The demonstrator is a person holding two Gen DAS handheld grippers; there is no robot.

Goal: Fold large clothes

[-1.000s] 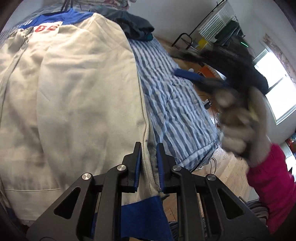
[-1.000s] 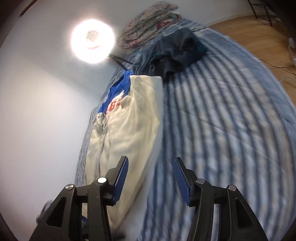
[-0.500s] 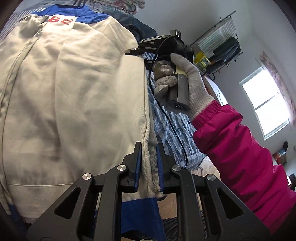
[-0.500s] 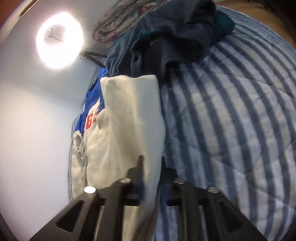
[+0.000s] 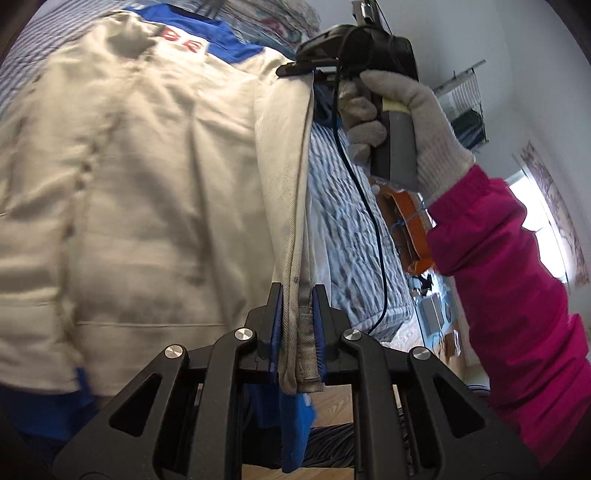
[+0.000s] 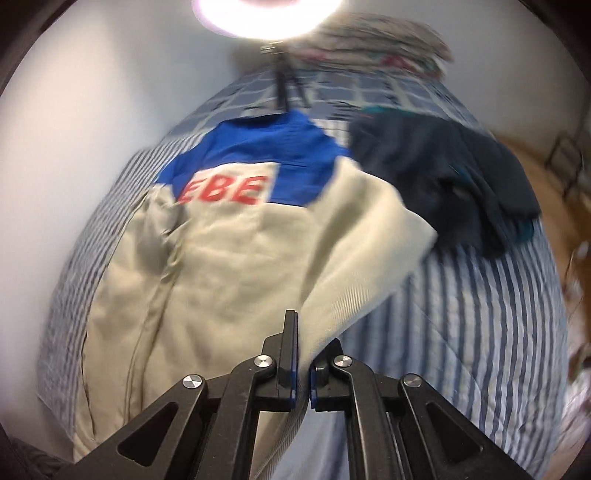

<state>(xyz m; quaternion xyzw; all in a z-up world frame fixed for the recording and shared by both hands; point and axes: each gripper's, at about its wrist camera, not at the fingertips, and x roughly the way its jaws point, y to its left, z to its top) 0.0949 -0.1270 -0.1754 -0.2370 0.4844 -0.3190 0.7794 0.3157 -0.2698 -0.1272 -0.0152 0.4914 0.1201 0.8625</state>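
Note:
A large cream jacket (image 5: 147, 177) with a blue yoke and red letters lies on the striped bed; it also shows in the right wrist view (image 6: 229, 280). My left gripper (image 5: 297, 314) is shut on the jacket's right edge near the hem, with blue lining hanging below. My right gripper (image 6: 302, 354) is shut on the same edge farther up and lifts it off the bed. In the left wrist view the right gripper (image 5: 295, 68) shows at the top, held by a gloved hand in a pink sleeve.
The blue-and-white striped bedspread (image 6: 461, 332) spreads to the right of the jacket. A dark navy garment (image 6: 443, 177) lies beyond it, with folded floral bedding (image 6: 369, 40) and a ring light (image 6: 269, 14) by the wall. Wooden floor (image 5: 336, 398) lies past the bed's edge.
The right gripper came down to the jacket's right edge, shut on it and is lifting it. The left gripper kept its hold and the edge has risen.

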